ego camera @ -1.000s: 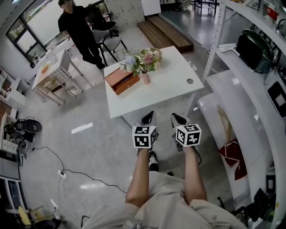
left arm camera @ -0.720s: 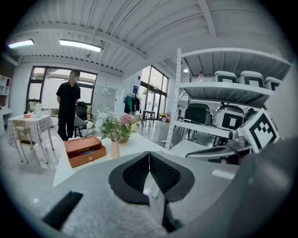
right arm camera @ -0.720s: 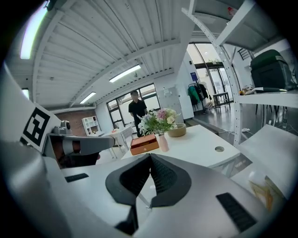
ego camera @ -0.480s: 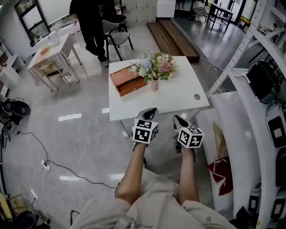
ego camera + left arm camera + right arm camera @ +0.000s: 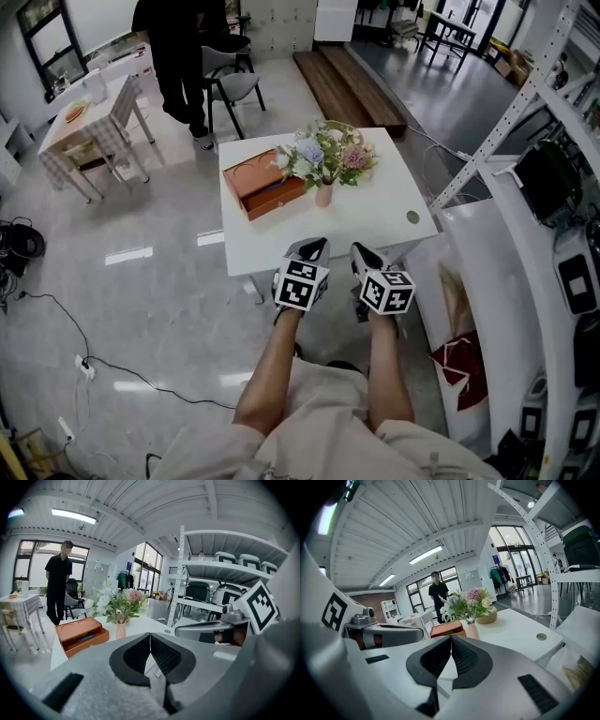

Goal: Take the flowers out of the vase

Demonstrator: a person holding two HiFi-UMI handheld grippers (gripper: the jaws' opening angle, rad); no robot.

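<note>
L gripper (image 5: 314, 246) and R gripper (image 5: 361, 251) hover side by side at the near edge of the white table (image 5: 384, 211), well apart from the vase (image 5: 323, 195); L's jaws are clenched, pads touching w/ nothing between; R's likewise closed & empty. The flowers (image 5: 328, 156) stand upright in the small pink vase near the table's middle; an orange box (image 5: 265, 184) lies just left of it; behind the blooms sits what may be a woven basket (image 5: 345, 129). 1 person in black (image 5: 183, 52) stands beyond the far-left corner.
</note>
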